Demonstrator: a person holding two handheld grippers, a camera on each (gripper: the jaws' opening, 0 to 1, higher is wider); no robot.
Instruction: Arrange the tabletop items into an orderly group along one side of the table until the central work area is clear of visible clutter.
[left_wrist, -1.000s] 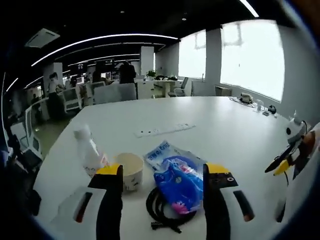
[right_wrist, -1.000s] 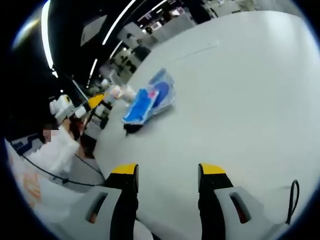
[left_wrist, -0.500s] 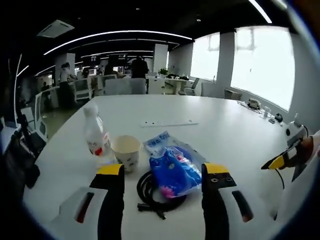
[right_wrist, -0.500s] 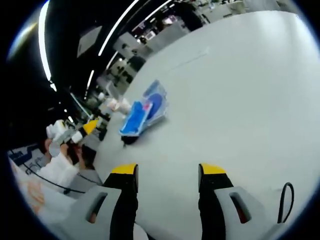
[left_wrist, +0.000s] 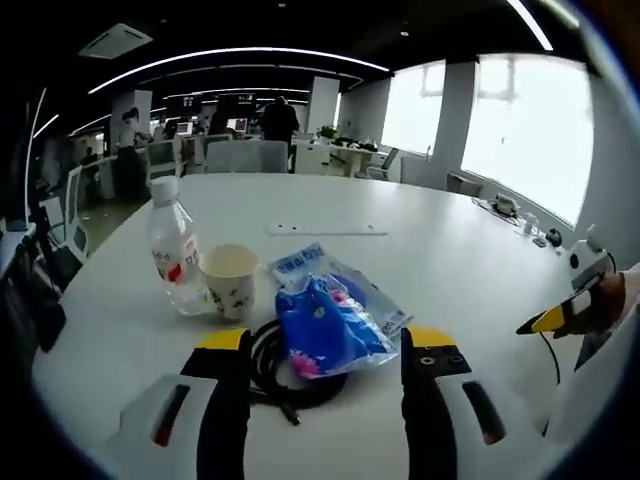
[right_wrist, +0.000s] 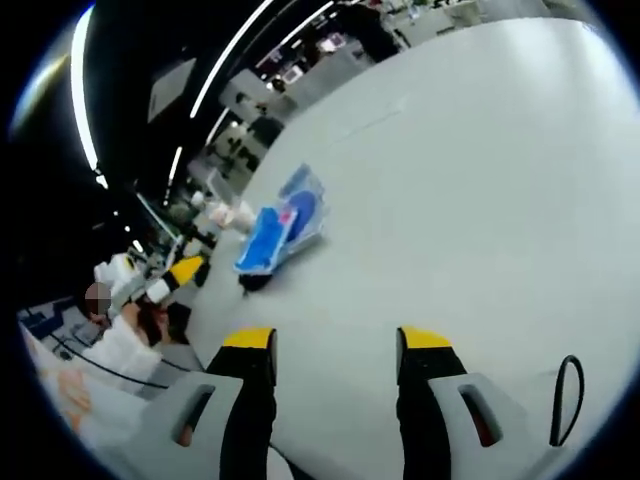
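Seen first from the left gripper view, the left gripper hovers low over a white surface, its two yellow-tipped jaws spread wide and holding nothing. Just beyond the jaws lies a blue bag, resting partly on a coiled black cable. Left of the bag stands a paper cup, upright, and just beside it a clear bottle with a white cap and red label, also upright. Farther back a white power strip lies flat on the surface, well apart from the cluster. At the right edge the right gripper shows its yellow tip, with a person's hand behind it.

Next, in the right gripper view, the right gripper also has its jaws wide apart and empty, above bare surface. The bag lies well ahead to the left, with the cable at its near end and the cup beyond. The left gripper shows at the left, near a white sleeve.
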